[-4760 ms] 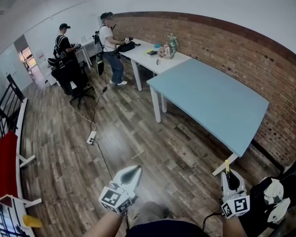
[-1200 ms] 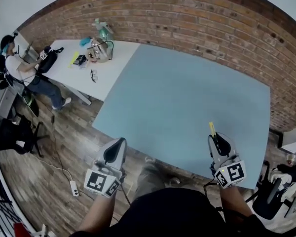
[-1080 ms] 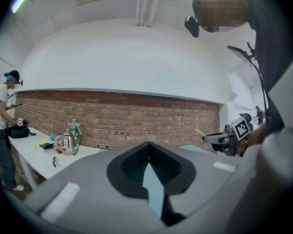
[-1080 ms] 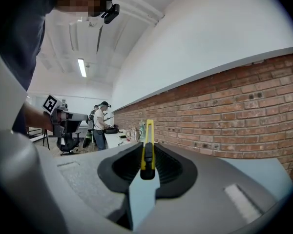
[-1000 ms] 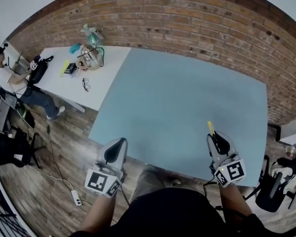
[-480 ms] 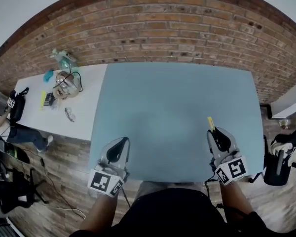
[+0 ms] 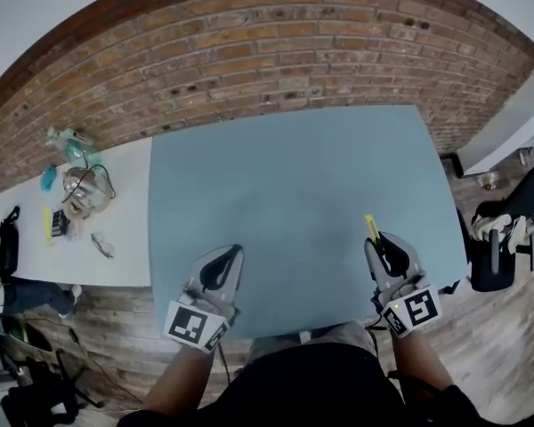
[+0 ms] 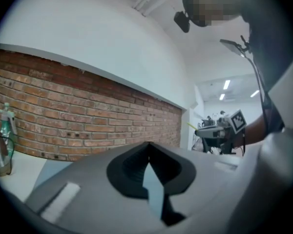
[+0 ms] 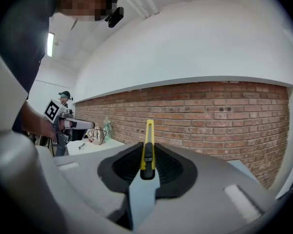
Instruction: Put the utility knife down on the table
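A yellow utility knife sticks out forward from my right gripper, which is shut on it above the near right part of the light blue table. In the right gripper view the knife stands upright between the closed jaws, its yellow tip pointing at the brick wall. My left gripper hovers over the table's near edge at the left, shut with nothing in it. In the left gripper view the jaws meet with only a sliver of table showing between them.
A brick wall runs behind the table. A white table at the left carries bottles, a kettle and small items. A black chair with clutter stands at the right. Wooden floor lies below the near edge.
The view has swung right and in over the blue table. Both grippers now sit over its near edge, still shut, the right one still carrying the knife.
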A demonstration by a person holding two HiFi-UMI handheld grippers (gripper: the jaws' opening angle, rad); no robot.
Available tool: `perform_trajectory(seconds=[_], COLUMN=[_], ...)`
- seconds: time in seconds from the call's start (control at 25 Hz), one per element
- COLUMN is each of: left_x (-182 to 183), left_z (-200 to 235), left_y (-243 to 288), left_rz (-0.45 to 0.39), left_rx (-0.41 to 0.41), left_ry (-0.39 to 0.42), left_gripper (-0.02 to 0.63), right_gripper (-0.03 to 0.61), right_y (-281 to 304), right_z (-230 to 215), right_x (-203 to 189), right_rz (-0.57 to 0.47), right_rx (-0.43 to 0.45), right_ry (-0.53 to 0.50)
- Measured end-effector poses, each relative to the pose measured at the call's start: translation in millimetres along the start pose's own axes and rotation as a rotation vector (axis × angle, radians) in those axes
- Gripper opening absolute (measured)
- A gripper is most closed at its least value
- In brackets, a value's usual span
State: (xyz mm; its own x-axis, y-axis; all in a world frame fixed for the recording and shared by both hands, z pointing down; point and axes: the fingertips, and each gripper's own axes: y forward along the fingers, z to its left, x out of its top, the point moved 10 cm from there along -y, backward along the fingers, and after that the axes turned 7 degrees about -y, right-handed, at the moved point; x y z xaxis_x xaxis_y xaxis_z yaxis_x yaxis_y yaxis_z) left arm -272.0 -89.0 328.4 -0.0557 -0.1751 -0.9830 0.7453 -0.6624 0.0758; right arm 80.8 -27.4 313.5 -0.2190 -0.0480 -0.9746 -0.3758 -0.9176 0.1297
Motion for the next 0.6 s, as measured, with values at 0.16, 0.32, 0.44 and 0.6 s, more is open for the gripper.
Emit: perform_trajectory(seconds=[0.16, 0.32, 0.44, 0.6], left_x=[-6.7, -14.2, -17.0, -14.2], left_z=[-3.2, -16.0, -28.9, -29.8], left_y=[12.5, 20.6, 23.5, 27.9], left_rz=[0.020, 0.036, 0.051, 0.053], left_rx=[-0.021, -0.006, -0.011, 0.014], left_ry=[-0.008, -0.004, 0.030, 0.033], left_gripper=[0.003, 0.002, 0.002, 0.002], right_gripper=[0.074, 0.074, 0.074, 0.074], right_y=[-5.5, -5.5, 1.6, 12.7], right_z=[-1.7, -11.5, -12.2, -17.0], right_x=[-4.4, -9.6, -11.5, -20.0], right_rz=[0.020, 0.024, 0.016, -0.010], right_rx=[0.006, 0.031, 0.075, 0.098], right_ry=[-0.008, -0.011, -0.041, 0.008])
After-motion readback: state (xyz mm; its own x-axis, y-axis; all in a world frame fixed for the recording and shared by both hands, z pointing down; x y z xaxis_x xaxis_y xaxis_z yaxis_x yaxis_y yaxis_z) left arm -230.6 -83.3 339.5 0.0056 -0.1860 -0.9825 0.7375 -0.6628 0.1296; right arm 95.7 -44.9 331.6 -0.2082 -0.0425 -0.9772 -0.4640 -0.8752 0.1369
